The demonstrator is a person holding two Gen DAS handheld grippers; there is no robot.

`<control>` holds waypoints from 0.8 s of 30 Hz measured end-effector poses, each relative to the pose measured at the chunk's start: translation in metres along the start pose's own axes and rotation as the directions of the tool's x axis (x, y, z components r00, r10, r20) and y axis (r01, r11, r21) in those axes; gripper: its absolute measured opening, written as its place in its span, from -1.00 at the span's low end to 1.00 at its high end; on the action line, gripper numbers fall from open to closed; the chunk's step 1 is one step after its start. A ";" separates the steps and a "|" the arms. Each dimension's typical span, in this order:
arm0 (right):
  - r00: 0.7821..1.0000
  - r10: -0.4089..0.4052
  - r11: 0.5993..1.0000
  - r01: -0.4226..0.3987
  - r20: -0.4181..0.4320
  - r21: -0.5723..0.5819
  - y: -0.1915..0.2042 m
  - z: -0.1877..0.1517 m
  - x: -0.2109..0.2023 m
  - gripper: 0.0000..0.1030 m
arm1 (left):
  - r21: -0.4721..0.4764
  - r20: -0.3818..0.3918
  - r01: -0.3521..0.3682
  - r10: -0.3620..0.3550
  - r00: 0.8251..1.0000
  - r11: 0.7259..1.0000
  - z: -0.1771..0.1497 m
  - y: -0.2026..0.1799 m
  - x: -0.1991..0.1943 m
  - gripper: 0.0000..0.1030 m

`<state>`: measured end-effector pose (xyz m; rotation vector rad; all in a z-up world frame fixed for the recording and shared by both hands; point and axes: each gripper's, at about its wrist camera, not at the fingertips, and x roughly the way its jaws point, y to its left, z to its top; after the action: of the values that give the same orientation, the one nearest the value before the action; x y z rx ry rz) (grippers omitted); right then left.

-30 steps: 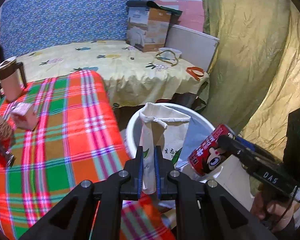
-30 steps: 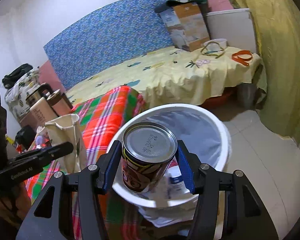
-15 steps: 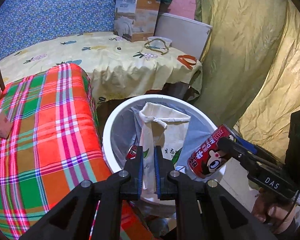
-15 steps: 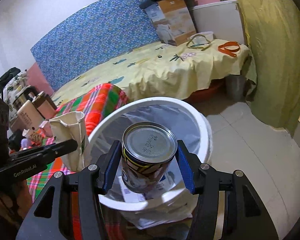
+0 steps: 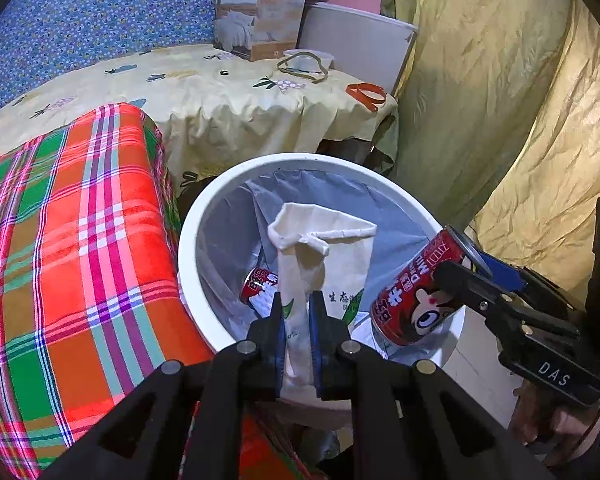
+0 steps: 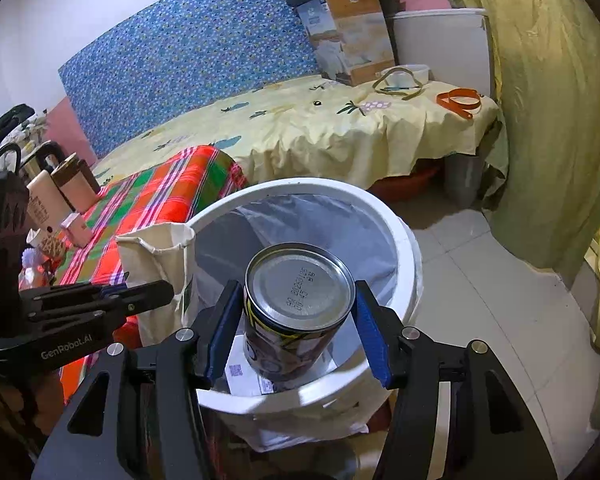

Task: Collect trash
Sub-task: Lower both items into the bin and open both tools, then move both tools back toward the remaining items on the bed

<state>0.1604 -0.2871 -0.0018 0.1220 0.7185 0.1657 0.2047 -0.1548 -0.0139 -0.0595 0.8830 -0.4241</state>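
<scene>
Both my claws are now hanging over the white bin [image 5: 188,240] — a second ago they were short of it. My left gripper [image 5: 296,320] is pinching the cloth bag [image 5: 328,252] upright; my right gripper [image 6: 296,320] is clamping the can [image 6: 296,304] — directly above the opening, nearer the liner.

Yellow-sheeted bed [image 6: 340,128], blue floral headboard [image 6: 188,60], tiled floor [image 6: 480,280].

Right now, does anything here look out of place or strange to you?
One thing: the left gripper jaws pinch a cream cloth tote bag over the white bin, though it looks reusable, not trash. The red can in the right gripper and the other can inside the bin fit the job.
</scene>
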 end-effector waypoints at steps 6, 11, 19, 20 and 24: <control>1.000 -0.016 1.000 0.016 0.017 -0.004 -0.001 0.001 -0.004 0.12 | -0.001 -0.009 -0.004 0.004 1.000 1.000 -0.004 0.001 0.001 -0.60; 0.999 -0.011 1.000 0.011 0.039 -0.008 0.002 0.003 -0.011 0.12 | -0.004 0.016 0.002 -0.002 1.000 1.000 -0.006 0.002 -0.009 -0.45; 0.999 0.018 0.999 -0.017 0.049 -0.030 0.017 0.002 -0.021 0.12 | -0.031 0.047 0.016 -0.014 0.999 0.999 -0.017 0.010 -0.032 -0.45; 0.999 0.022 0.999 -0.021 0.048 -0.032 0.019 0.001 -0.022 0.12 | -0.034 0.052 0.016 -0.014 0.999 0.999 -0.018 0.011 -0.035 -0.45; 0.998 0.042 0.998 -0.040 0.045 -0.047 0.029 -0.002 -0.028 0.12 | -0.053 0.070 0.014 -0.010 0.998 0.999 -0.025 0.016 -0.048 -0.45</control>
<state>0.1353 -0.2642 0.0189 0.0966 0.6660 0.2176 0.1639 -0.1188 0.0021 -0.1278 0.8259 -0.4076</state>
